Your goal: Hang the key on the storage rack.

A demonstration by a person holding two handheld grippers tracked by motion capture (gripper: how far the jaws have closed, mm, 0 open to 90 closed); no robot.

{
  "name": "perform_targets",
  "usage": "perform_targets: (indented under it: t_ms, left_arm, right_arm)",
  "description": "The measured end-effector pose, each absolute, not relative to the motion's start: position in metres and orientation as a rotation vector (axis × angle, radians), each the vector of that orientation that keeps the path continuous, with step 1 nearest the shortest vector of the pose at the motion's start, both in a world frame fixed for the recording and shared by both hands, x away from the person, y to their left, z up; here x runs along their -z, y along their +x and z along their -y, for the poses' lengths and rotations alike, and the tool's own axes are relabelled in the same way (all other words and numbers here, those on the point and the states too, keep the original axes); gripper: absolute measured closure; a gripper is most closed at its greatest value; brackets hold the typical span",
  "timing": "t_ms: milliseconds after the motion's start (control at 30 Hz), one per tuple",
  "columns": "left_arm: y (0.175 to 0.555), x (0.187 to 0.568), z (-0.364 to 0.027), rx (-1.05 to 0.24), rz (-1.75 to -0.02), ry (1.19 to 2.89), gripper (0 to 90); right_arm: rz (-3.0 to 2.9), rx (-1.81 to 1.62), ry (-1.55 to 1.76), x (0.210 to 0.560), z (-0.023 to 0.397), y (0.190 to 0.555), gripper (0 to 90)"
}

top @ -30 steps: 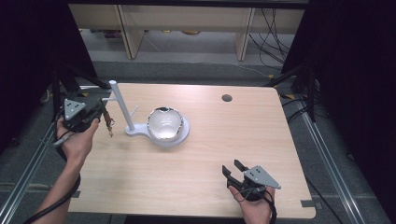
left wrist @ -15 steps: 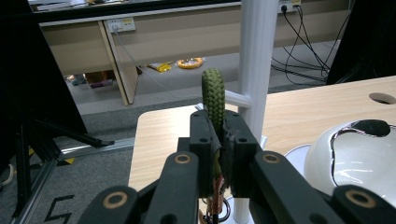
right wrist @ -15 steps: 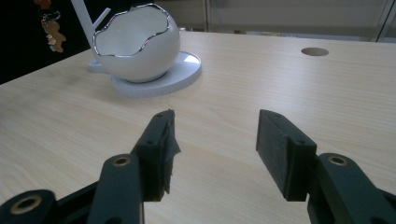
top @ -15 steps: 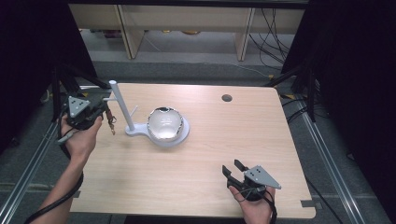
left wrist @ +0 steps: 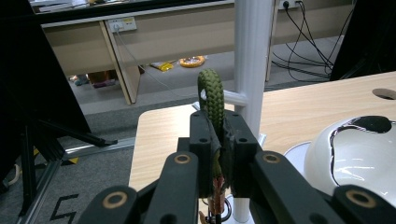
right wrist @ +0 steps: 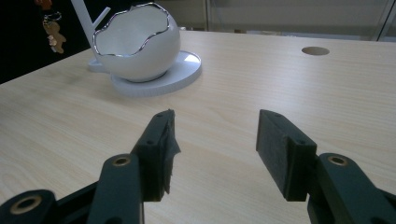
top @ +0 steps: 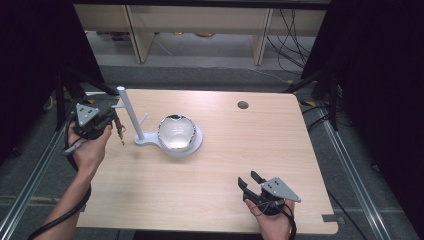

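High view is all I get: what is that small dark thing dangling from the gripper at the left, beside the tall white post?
Observer: In the left gripper view, an olive-green braided cord loop is pinched between the left gripper's pads and sticks up above them.
Operator: Does anything hang from it?
Observer: In the right gripper view, a small brown figure-shaped charm dangles under a metal ring.
Operator: How near is the loop to the post?
Observer: The left gripper view shows it just in front of a short side peg on the tall white post. I cannot tell whether they touch.
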State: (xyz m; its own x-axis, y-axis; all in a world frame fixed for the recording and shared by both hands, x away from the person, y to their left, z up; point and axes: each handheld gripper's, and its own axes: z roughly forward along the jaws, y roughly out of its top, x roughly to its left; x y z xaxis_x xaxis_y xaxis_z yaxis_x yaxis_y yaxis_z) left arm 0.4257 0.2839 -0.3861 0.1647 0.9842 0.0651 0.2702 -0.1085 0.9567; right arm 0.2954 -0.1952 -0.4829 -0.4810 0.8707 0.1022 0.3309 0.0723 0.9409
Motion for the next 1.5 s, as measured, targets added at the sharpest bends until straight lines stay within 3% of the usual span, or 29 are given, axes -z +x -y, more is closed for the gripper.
perform_targets:
  t_ms: [800, 1067, 1233, 1500]
  left_arm:
    - [0.432, 0.394, -0.275, -0.984, -1.218, 1.572, 81.8]
    - [0.429, 0.399, -0.276, -0.969, -1.203, 1.562, 77.3]
    - [0.421, 0.406, -0.28, -0.952, -1.186, 1.541, 69.1]
    - [0.388, 0.448, -0.286, -0.859, -1.164, 1.486, 45.7]
  right_arm:
    - [-1.854, -1.406, 1.227, 0.483, 0.196, 0.294, 48.1]
    - [-1.861, -1.404, 1.233, 0.483, 0.197, 0.293, 48.1]
    - [-1.854, -1.43, 1.225, 0.485, 0.197, 0.294, 47.9]
    - [-1.86, -1.388, 1.239, 0.486, 0.202, 0.294, 45.5]
